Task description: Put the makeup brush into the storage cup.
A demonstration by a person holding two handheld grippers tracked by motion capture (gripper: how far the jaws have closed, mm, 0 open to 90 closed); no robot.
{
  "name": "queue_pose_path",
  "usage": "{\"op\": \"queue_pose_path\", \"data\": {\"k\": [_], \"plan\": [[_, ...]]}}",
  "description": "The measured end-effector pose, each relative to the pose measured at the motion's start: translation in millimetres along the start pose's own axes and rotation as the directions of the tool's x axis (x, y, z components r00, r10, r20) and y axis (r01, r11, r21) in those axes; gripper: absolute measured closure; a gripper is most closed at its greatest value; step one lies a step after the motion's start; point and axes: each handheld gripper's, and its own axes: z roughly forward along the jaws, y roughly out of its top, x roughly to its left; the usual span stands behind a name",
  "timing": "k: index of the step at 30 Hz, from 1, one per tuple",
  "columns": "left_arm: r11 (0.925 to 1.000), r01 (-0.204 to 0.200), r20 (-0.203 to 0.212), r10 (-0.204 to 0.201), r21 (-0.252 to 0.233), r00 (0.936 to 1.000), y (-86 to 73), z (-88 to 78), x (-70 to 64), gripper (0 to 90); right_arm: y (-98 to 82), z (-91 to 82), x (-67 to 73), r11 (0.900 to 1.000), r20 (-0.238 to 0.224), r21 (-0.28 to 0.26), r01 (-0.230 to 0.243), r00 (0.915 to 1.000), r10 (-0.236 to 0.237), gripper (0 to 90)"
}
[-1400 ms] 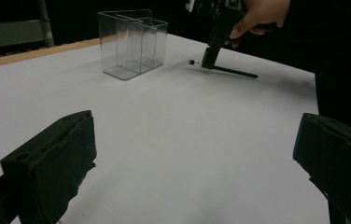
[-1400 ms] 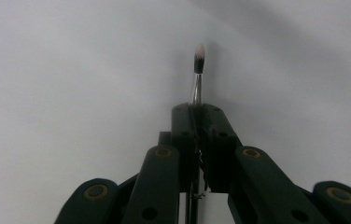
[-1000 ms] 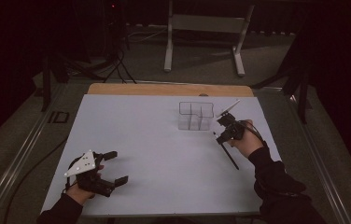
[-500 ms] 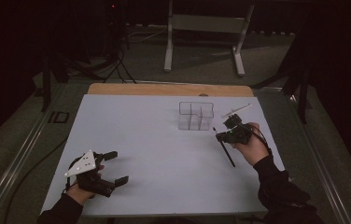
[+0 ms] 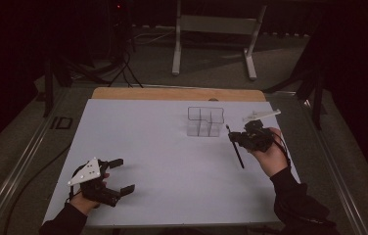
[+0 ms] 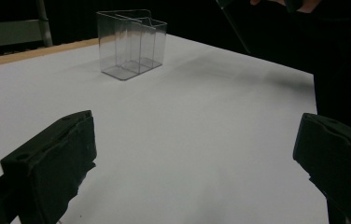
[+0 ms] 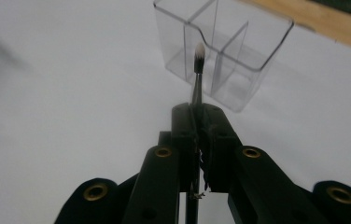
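My right gripper [image 5: 241, 137] is clamped on a thin brush [image 7: 198, 70] — in the right gripper view the two black jaws meet tight around its dark handle, and the pale bristle tip stands up in front of the clear organiser [image 7: 222, 51]. From above, the brush runs as a dark slanted line from the jaws down toward my wrist, its lower end over the white table [image 5: 172, 161]; whether that end touches the surface I cannot tell. The bristle end is too small to make out from the high camera.

The organiser is a transparent box with inner dividers, standing upright on the table just beside my right gripper, toward the far wooden edge [image 5: 177, 94]. Its walls are so clear that I can only trace them by their dark rims; how many compartments it has I cannot say for sure.

My left gripper [image 5: 117, 175] sits low at the near left corner, well apart from all this, jaws spread wide with nothing between them. In the left gripper view both jaws are cut off by the frame's lower edge, and my right hand [image 6: 276, 3] is only a sliver at the top, lost in dark.
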Motion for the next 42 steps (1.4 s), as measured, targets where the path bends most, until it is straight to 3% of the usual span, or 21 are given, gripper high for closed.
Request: {"op": "queue_pose_path", "data": {"k": [6,14,28,37,39,42], "plan": [[1.0,0.0,0.0,0.0,-0.002,1.0,0.1,0.0,0.2,0.7,5.8,-14.2,6.1,0.995,-0.005,-0.098,0.011,0.9999,-0.011,84.6],[1.0,-0.002,0.0,0.002,0.0,1.0,0.1,0.0,0.0,0.7,14.8,-34.9,11.0,0.973,0.023,-0.228,0.021,0.9996,-0.016,84.6],[1.0,0.007,0.012,-0.007,-0.006,0.9999,-1.4,2.3,5.8,0.7,28.8,-60.0,15.2,0.904,0.035,-0.425,0.04,0.999,-0.028,84.6],[1.0,0.008,0.005,-0.008,-0.004,1.0,-1.6,0.6,3.4,0.7,45.7,-61.6,16.6,0.869,0.032,-0.493,0.046,0.9989,-0.034,84.6],[1.0,0.008,0.002,-0.008,-0.004,1.0,-1.5,0.2,3.3,0.7,47.8,-60.8,16.4,0.866,0.033,-0.498,0.046,0.9989,-0.034,84.6],[1.0,0.005,-0.001,-0.005,-0.005,1.0,-1.0,-0.5,2.2,0.8,55.0,-56.2,14.6,0.849,0.027,-0.527,0.041,0.9991,-0.031,84.6]]}}
